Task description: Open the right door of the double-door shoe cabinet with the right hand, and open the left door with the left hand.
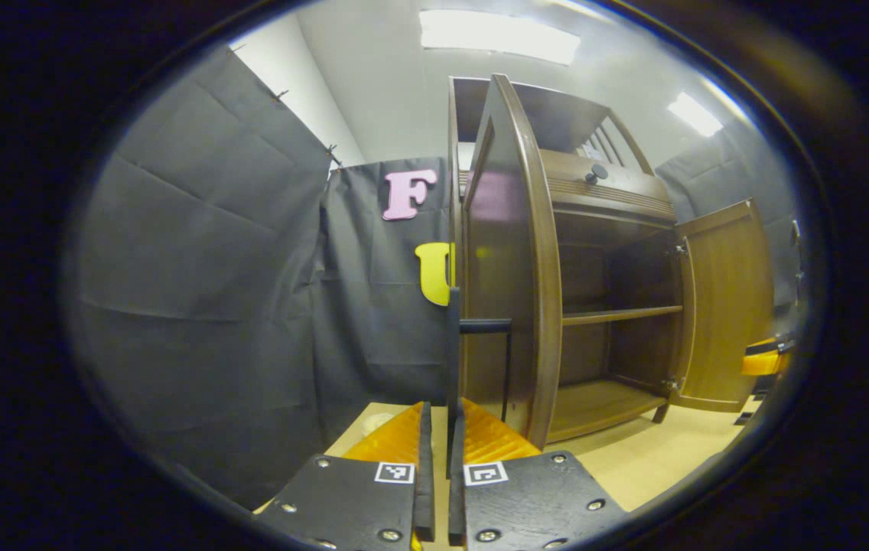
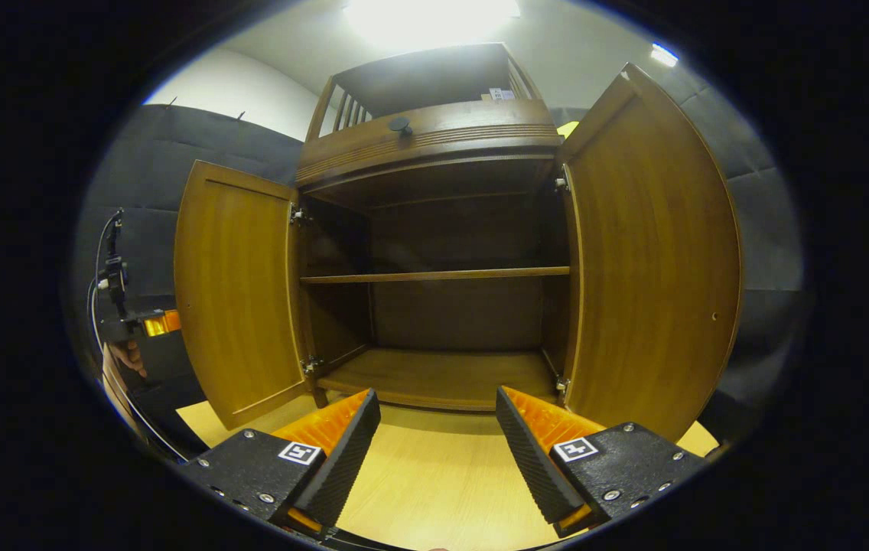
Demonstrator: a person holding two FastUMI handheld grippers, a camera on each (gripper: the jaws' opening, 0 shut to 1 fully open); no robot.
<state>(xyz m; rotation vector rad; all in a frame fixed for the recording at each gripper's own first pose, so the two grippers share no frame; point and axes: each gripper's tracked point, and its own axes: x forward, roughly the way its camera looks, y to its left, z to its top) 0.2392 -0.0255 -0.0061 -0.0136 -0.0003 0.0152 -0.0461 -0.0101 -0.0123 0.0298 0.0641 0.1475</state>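
Both doors stand open: left gripper [image 1: 440, 428] clamps the left door's handle [image 1: 453, 337]; right gripper [image 2: 434, 436] gapes, task seemingly done, release next.

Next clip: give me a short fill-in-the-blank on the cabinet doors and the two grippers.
1. Both doors of the shoe cabinet stand ____.
2. The left gripper is shut on the left door's thin black ____.
3. The right gripper has its fingers ____, holding nothing.
4. Inside, the cabinet has one ____ across its middle.

Missing words: open; handle; open; shelf
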